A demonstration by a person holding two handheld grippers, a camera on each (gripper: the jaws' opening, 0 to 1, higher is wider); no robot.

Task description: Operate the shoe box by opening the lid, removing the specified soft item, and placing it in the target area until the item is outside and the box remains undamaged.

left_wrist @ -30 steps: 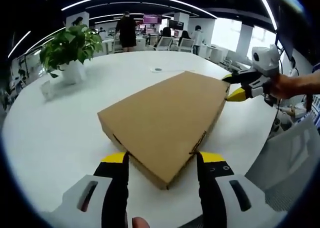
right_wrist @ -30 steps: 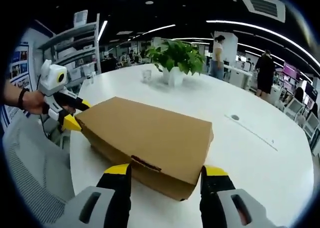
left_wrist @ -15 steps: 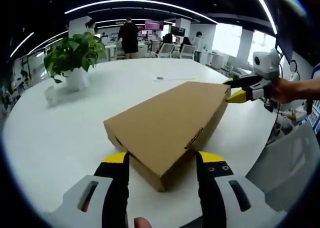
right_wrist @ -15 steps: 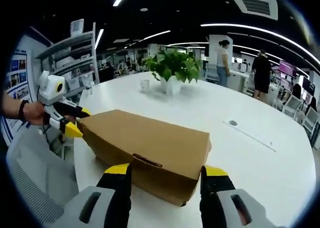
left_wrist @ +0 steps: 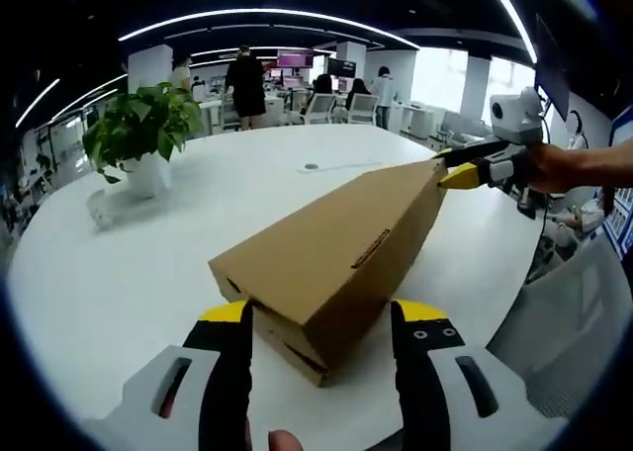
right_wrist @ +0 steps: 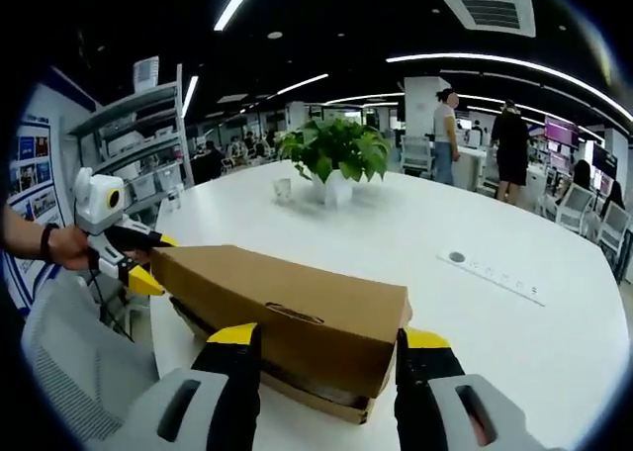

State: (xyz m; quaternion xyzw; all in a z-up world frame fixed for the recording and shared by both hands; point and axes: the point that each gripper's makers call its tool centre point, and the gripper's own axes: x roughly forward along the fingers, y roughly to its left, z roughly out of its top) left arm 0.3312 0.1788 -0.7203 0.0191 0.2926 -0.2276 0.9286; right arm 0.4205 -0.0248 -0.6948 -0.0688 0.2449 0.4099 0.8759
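A brown cardboard shoe box lies on the white round table. Its lid is raised and tilted, and a dark gap shows above the base. My left gripper has its yellow-tipped jaws on either side of the lid's near end, pressed to it. My right gripper clasps the opposite end the same way. Across the box, each gripper appears in the other's view: the right gripper and the left gripper, each held by a hand. What is inside the box is hidden.
A potted plant and a small glass stand further along the table. A round socket is set into the tabletop. A grey chair stands beside the table edge. People stand far behind.
The lid has lifted off the base and tilted, opening a gap beneath it. Both grippers have risen with it, and the box's top now shows more edge-on.
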